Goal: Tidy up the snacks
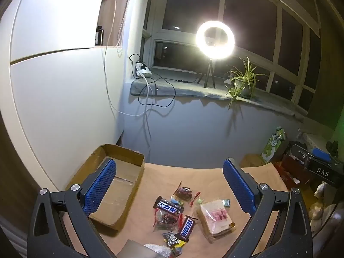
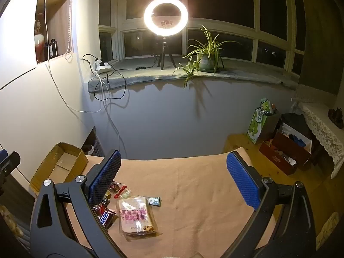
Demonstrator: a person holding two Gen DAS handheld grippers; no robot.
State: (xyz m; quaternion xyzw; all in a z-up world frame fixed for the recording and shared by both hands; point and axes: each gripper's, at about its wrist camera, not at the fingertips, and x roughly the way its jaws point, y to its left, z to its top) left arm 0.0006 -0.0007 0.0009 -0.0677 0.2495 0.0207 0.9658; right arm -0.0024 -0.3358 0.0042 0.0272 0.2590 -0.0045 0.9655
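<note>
Item: snack pile, near the front-left part of the tabletop (image 2: 193, 172), which is covered in tan cloth; cardboard box (image 1: 120, 185) open and apparently empty at the left edge, just beside the pile.

Contents: Snickers bar (image 1: 186, 228), label legible; second bar (image 1: 167, 208) with Chinese lettering on a blue band; clear-wrapped cake or bread packet (image 1: 216, 218), pink Chinese print, unread; small teal sachet (image 1: 226, 202); dark wrapped sweets, brands too small to tell.

Handling, judged: all light; bars stiff, wrappers slippery, best pinched across the middle; the packet soft and crushable, take it by its long sides, gently.

Left hand-held gripper (image 1: 169, 187): jaws fully spread, holding nothing; right hand-held gripper (image 2: 174, 185): likewise wide apart, empty; both hover above the tabletop.
</note>
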